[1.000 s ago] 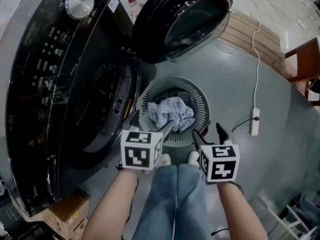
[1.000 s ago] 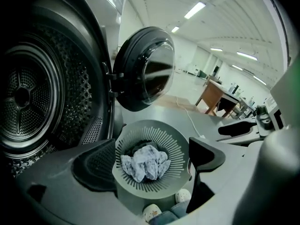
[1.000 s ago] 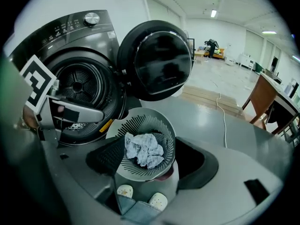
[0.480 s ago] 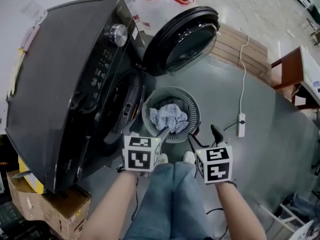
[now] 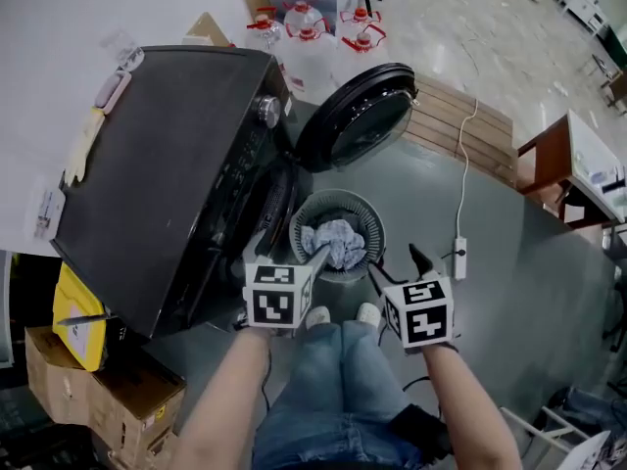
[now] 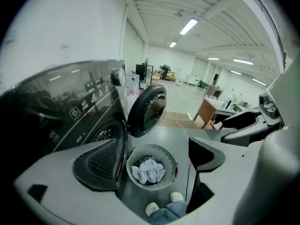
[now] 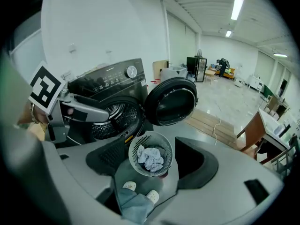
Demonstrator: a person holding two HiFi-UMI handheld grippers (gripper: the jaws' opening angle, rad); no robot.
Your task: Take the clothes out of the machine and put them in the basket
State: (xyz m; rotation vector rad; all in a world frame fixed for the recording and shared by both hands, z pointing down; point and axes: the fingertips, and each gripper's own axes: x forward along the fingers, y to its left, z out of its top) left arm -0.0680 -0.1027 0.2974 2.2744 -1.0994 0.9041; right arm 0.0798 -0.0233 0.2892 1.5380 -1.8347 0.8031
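A round grey slatted basket [image 5: 371, 215] stands on the floor before the black washing machine [image 5: 167, 174], whose round door [image 5: 358, 116] hangs open. A crumpled pale cloth [image 5: 334, 242] lies in the basket. My left gripper [image 5: 291, 253] and right gripper [image 5: 397, 265] are held high above the basket's near side. Both are open with nothing between their fingers. The left gripper view shows the basket [image 6: 169, 156] and cloth [image 6: 148, 170] far below. The right gripper view shows the basket [image 7: 136, 149], the cloth [image 7: 151, 158] and the drum opening [image 7: 115, 121].
Water jugs [image 5: 309, 27] stand behind the machine. A wooden pallet [image 5: 460, 130] lies beyond the door, a power strip [image 5: 458, 258] with its cord to the right, a wooden table [image 5: 568, 174] farther right. Cardboard boxes [image 5: 98, 390] sit at the lower left. The person's shoes [image 5: 343, 314] are beside the basket.
Both grippers and the head camera have risen, so the machine and basket look smaller and farther below. The jaws have kept their width and the cloth still lies in the basket.
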